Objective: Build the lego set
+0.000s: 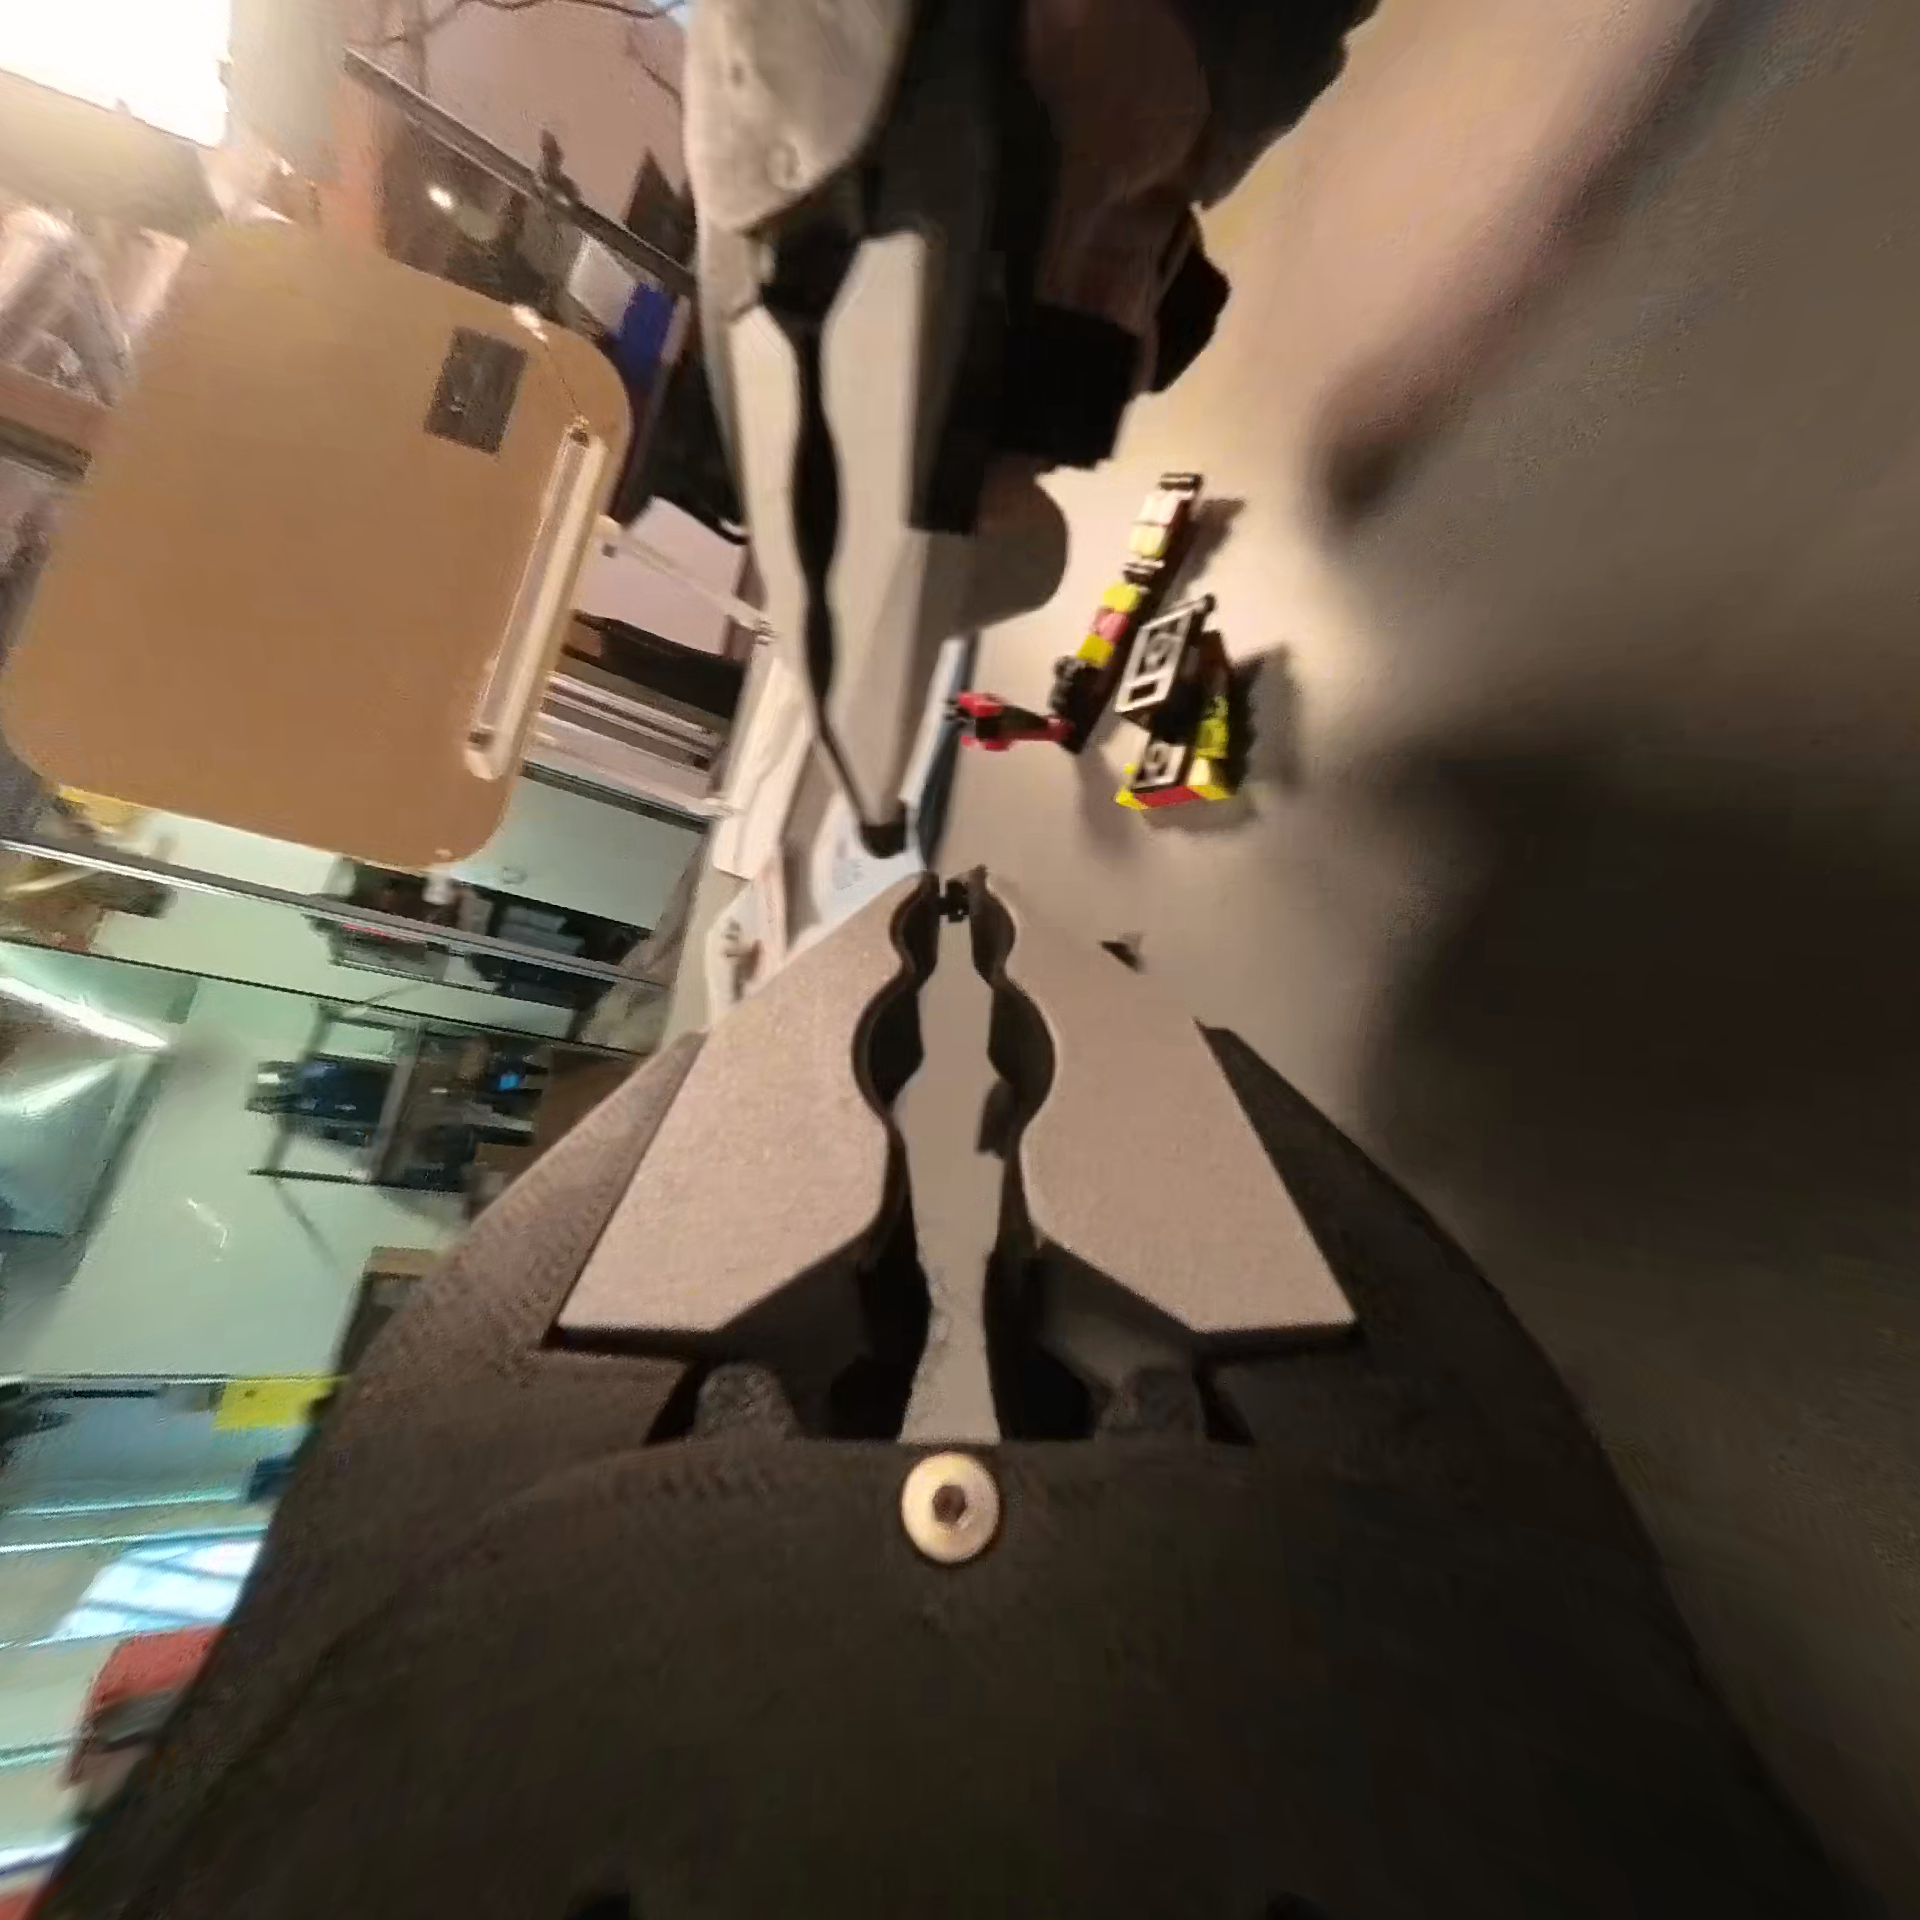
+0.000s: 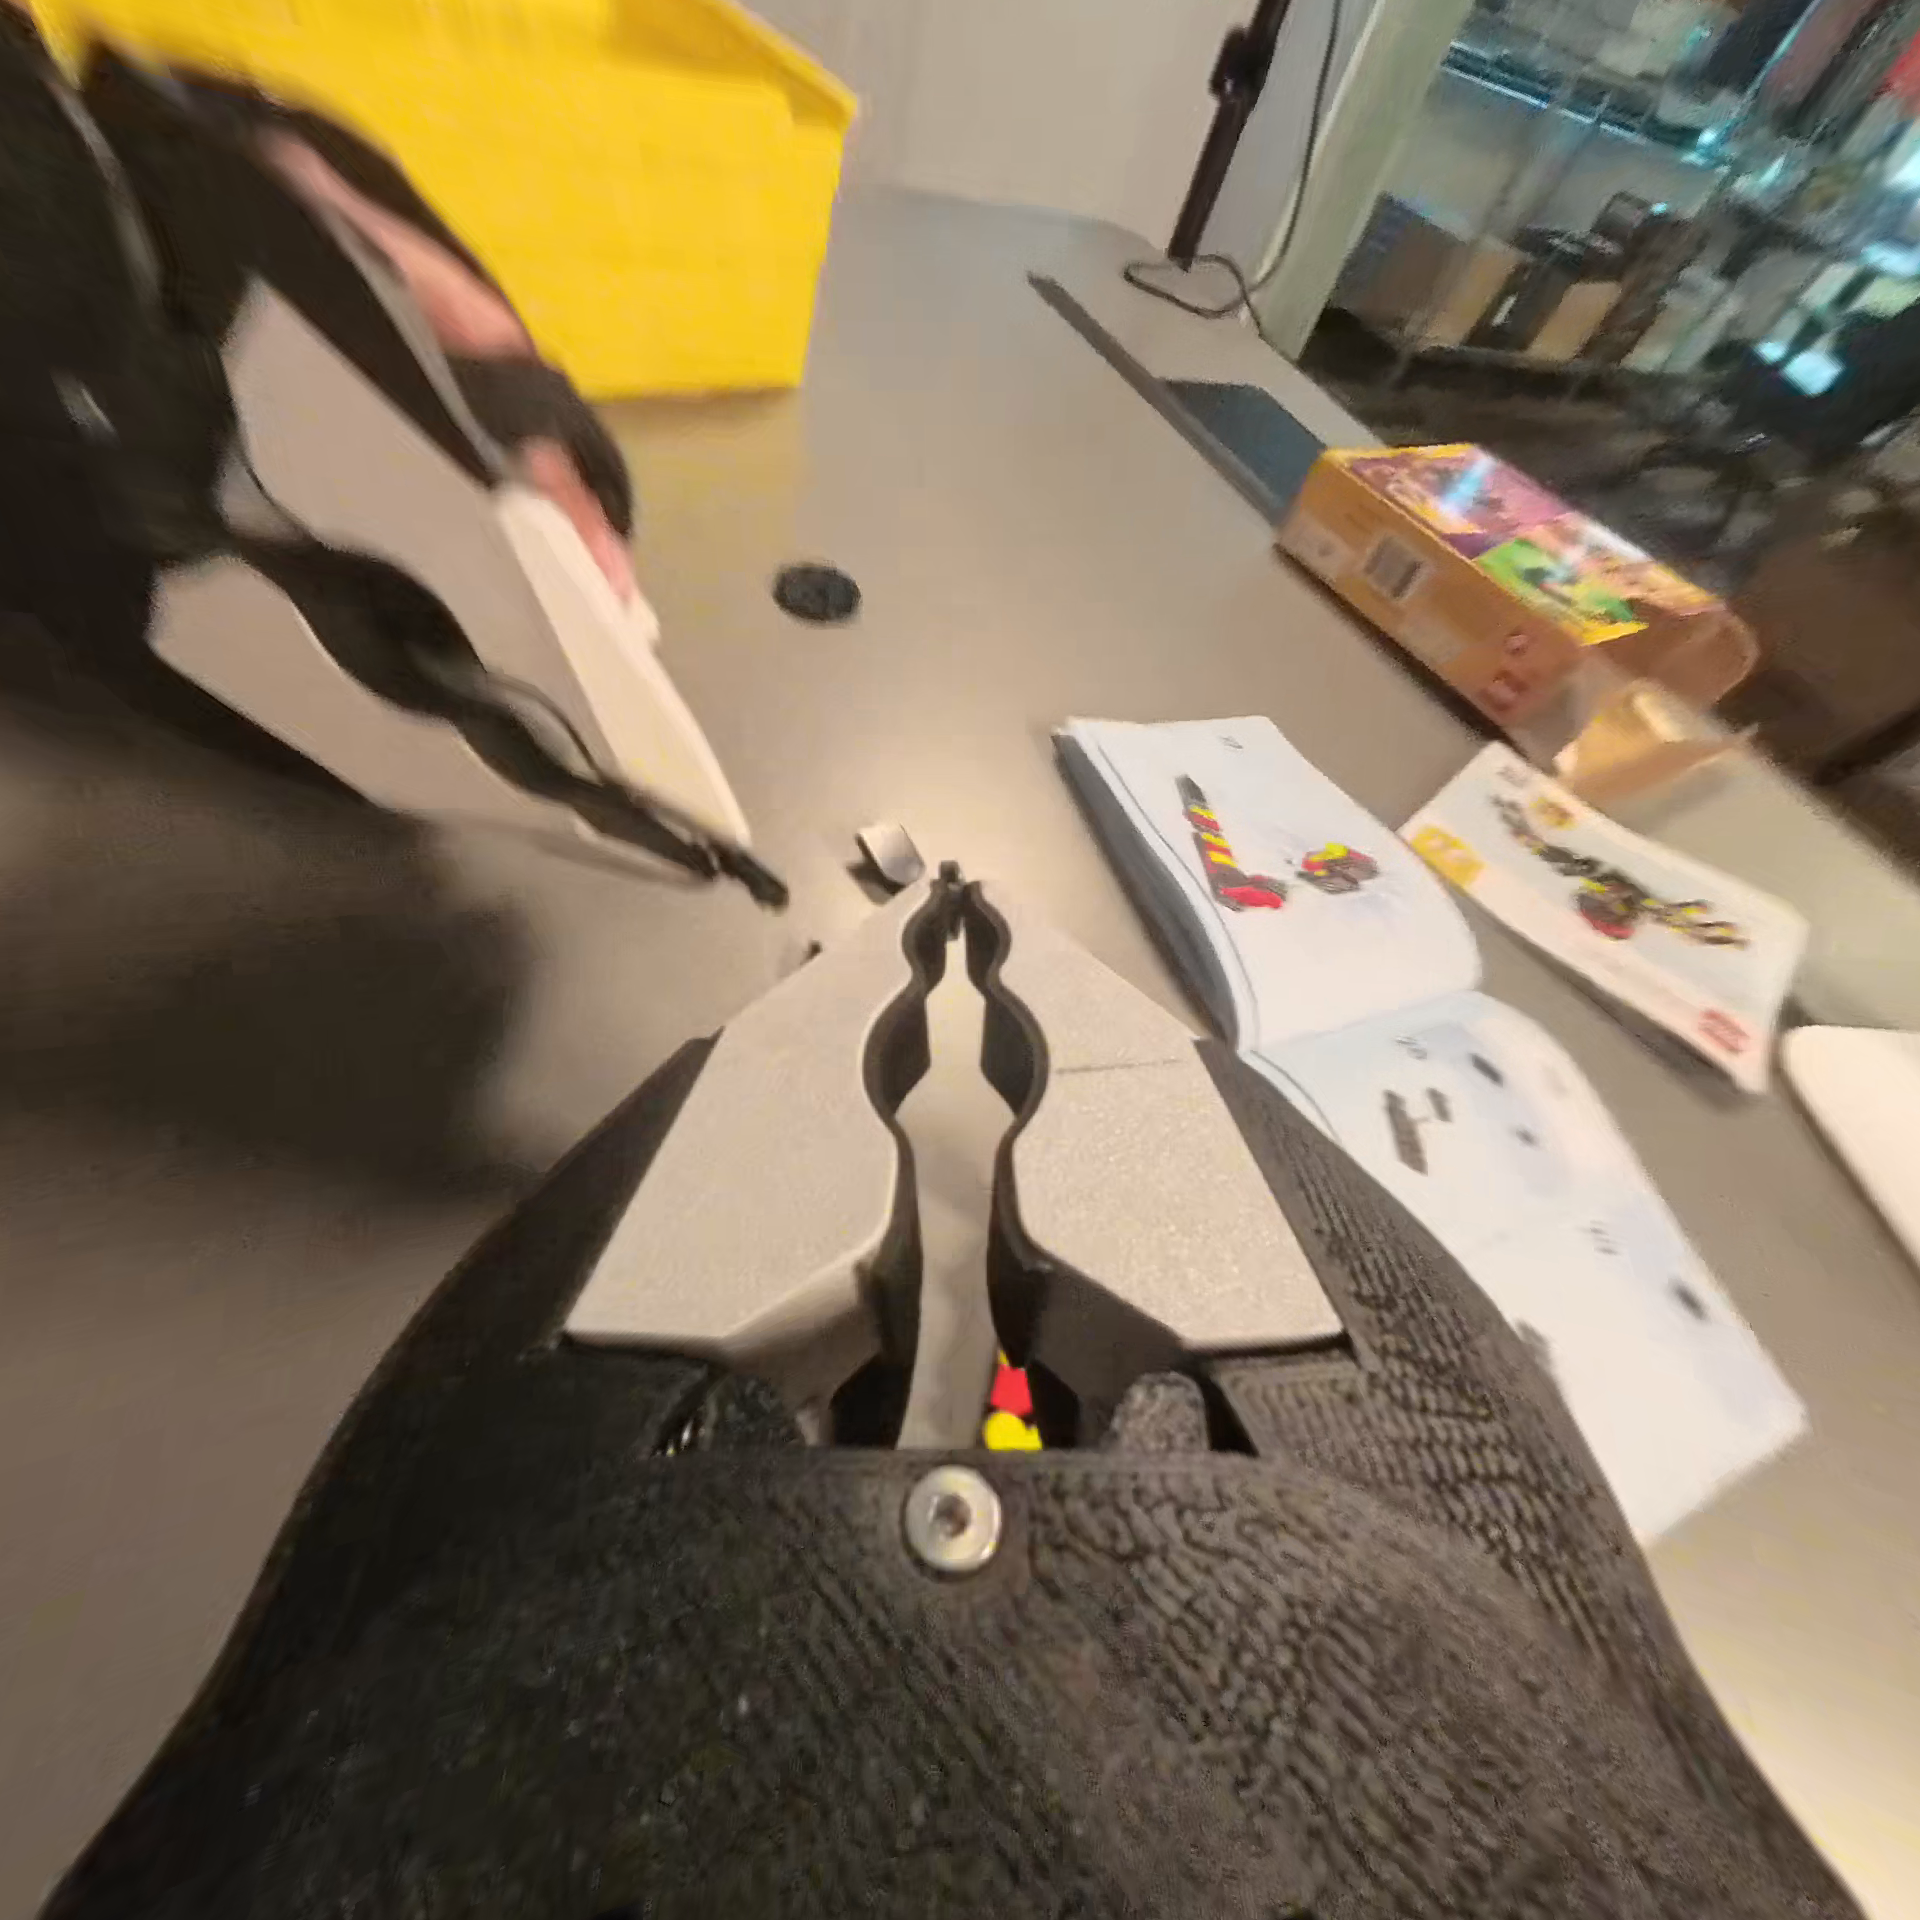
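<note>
The partly built lego model point(image 1: 1153, 675), black with yellow and red bricks, lies on the grey table point(image 1: 1558, 520). My left gripper point(image 1: 951, 902) is shut on a small black lego piece point(image 1: 950, 910) and held off the table. It also shows, blurred, in the right wrist view point(image 2: 753, 881). My right gripper point(image 2: 951, 896) is shut on a small black lego piece point(image 2: 948, 878). It shows in the left wrist view point(image 1: 883, 831), tip close to my left gripper's tip. A small grey piece point(image 2: 888, 850) lies just beyond both tips. Red and yellow bricks point(image 2: 1003, 1403) show below through the right gripper's gap.
An open instruction booklet point(image 2: 1330, 935) and a second booklet point(image 2: 1600, 894) lie to the right. The lego box point(image 2: 1496, 582) sits behind them. A yellow bin point(image 2: 623, 187) stands at the back left. A black round grommet point(image 2: 816, 592) is set in the table. One gripper's finger ends stand about 5 cm off the other's. The black round grommet point(image 2: 816, 592) is about 20 cm from both grippers' fingertips.
</note>
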